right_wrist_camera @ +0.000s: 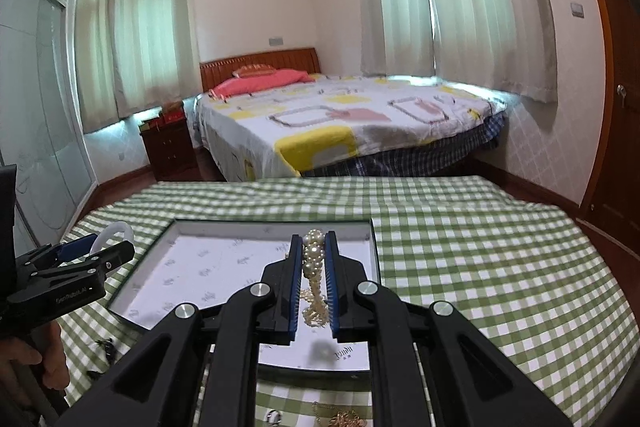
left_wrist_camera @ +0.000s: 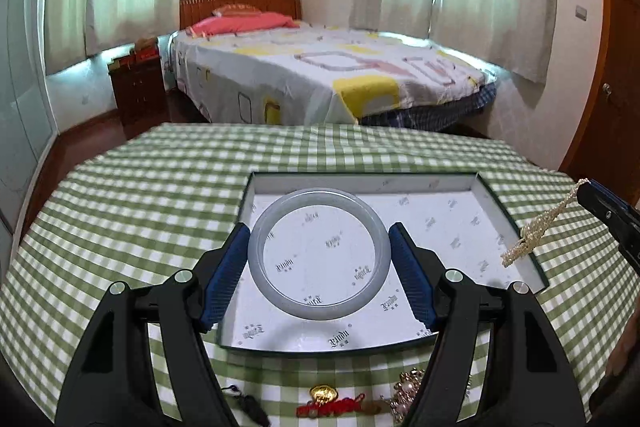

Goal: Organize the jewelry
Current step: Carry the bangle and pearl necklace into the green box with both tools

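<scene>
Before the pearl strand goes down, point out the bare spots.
Free: the shallow box floor, and the checked tablecloth right of it. Crowded: the near edge, with the gold charm, red cord bracelet and beaded pieces.

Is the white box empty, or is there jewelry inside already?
Empty. The box shows only its printed paper lining; the bangle and pearl necklace are held above it in the grippers.

You're holding the pale jade bangle (left_wrist_camera: pixel 318 254) level between the left pads, over the shallow white-lined box (left_wrist_camera: pixel 436 183). The pearl strand (right_wrist_camera: pixel 313 277) is hanging bunched from the right pads above the same box. Remaining pieces (left_wrist_camera: pixel 344 401) are lying on the checked cloth, near edge.
</scene>
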`<state>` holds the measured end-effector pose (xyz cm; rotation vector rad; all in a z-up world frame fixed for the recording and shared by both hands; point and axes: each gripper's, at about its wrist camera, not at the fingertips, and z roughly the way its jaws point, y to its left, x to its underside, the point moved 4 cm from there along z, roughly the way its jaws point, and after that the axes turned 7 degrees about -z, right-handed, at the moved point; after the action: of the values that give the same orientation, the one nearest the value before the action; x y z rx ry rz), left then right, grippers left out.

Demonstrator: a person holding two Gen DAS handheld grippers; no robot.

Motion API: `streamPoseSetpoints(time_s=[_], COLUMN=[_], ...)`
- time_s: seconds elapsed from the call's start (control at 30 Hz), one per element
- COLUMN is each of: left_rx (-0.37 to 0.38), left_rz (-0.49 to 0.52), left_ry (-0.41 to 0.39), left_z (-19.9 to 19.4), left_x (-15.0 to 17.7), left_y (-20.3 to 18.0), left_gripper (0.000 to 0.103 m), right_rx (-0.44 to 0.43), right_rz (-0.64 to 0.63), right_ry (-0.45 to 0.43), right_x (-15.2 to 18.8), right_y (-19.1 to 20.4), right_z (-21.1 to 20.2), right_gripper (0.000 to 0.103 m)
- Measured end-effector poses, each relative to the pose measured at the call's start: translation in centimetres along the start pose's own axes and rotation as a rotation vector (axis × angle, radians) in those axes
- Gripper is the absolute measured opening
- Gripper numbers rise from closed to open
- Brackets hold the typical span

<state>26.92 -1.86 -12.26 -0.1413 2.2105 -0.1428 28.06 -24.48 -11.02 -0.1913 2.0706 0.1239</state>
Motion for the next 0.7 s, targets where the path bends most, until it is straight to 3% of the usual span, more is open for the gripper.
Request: streamPoseSetpoints(time_s=[0.43, 0.7], left_rx=[-0.017, -0.036], left_rz=[0.014, -0.002], left_ry=[0.127, 0.163], left_z=[5.7, 6.9], left_x=[3.5, 4.2], left_y=[0.4, 1.2], left_gripper=[0.069, 0.069], right_rx=[0.007, 0.0], right_rz=[0.049, 0.072], right_ry=[0.198, 0.253], right_x=[5.3, 6.6], right_y=[-1.5, -1.8], right_z=[5.5, 7.0], right_gripper=[0.012, 0.012])
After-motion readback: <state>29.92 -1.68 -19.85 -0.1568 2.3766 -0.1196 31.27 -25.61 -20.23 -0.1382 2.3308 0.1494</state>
